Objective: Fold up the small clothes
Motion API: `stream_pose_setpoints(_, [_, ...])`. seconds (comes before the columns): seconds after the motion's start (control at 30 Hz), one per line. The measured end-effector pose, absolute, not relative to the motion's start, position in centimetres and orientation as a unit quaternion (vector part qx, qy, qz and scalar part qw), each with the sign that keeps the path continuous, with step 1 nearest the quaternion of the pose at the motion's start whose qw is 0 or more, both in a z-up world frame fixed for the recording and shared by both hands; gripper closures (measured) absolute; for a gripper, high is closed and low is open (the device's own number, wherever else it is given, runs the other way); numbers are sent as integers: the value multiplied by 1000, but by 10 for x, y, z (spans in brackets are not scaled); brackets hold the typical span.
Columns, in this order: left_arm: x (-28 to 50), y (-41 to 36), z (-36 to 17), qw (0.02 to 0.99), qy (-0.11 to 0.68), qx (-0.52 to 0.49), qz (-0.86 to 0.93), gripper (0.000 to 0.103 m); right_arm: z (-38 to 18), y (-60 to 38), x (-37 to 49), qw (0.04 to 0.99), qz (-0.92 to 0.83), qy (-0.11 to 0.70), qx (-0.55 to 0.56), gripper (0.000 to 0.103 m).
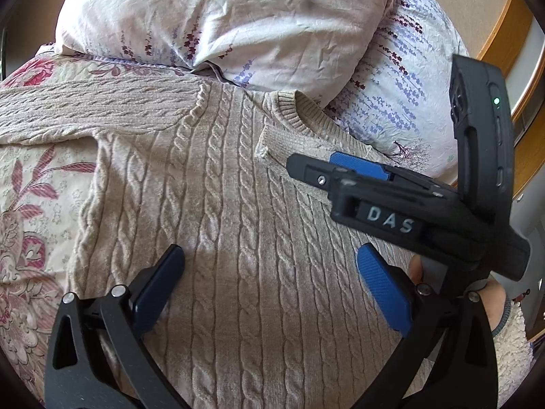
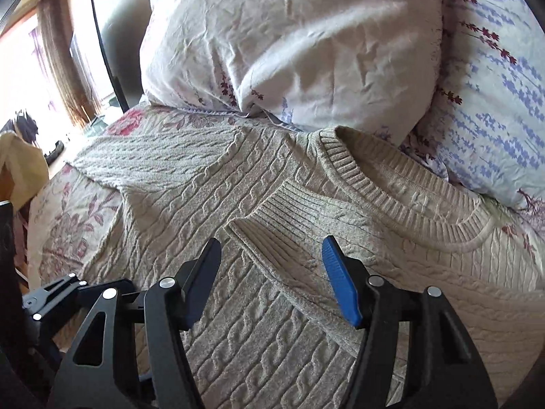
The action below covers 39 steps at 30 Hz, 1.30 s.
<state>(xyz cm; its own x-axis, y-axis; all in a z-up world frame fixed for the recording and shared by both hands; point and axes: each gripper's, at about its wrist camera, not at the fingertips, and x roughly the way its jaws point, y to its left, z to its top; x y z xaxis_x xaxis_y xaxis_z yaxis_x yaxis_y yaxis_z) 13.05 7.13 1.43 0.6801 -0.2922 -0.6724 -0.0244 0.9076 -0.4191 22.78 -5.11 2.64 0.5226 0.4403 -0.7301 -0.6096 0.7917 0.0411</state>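
Cut-off and covered parts

The sweater's [image 1: 238, 221] hem runs off the bottom edge; its far sleeve [image 1: 68, 112] leaves the left edge.

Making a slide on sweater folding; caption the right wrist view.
Open right gripper above the sleeve cuff folded across a beige cable-knit sweater.

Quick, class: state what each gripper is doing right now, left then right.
Left gripper: open, holding nothing, over the sweater.
Right gripper: open, holding nothing; the folded sleeve cuff lies loose just beyond its fingertips.
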Motion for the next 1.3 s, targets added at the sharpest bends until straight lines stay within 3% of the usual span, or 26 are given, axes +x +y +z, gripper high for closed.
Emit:
stream_pose_setpoints(0.13, [108,85,27,910,380,-163,-37,2,15,-34,230,856,302,388,-159,59])
stream_pose_setpoints(0.27, [88,111,36,920,357,-161,3,2,6,-26,231,860,282,381,-187,65])
stream_pose_setpoints(0.3, [85,120,38,921,351,-170,12,2,6,-26,232,864,277,377,-189,75])
stream_pose_setpoints(0.33, [84,128,39,920,347,-180,19,2,6,-25,235,867,269,376,-185,92])
stream_pose_setpoints(0.37, [84,135,40,919,344,-190,24,2,7,-26,238,870,263,377,-178,95])
stream_pose_setpoints(0.67, [76,166,39,922,303,-240,37,2,48,-36,260,889,288,356,-9,96])
stream_pose_setpoints(0.8, [71,169,39,927,276,-252,18,2,30,-8,265,872,291,393,-27,95])
stream_pose_setpoints(0.9, [64,173,41,934,248,-258,20,2,10,-6,263,847,300,438,-23,83])
stream_pose_setpoints(1.0, [63,179,43,935,235,-267,17,2,23,-22,256,856,302,420,11,34])
stream_pose_setpoints(1.07, [64,184,42,929,239,-282,10,2,29,-37,252,859,312,404,47,33])
stream_pose_setpoints(1.23, [83,190,34,906,322,-274,9,2,16,-46,260,823,319,465,74,33])
stream_pose_setpoints(1.27, [82,194,33,903,324,-280,9,2,16,-55,262,811,321,477,108,30])
stream_pose_setpoints(1.3, [82,199,33,901,328,-284,12,2,17,-66,264,797,322,491,145,12])
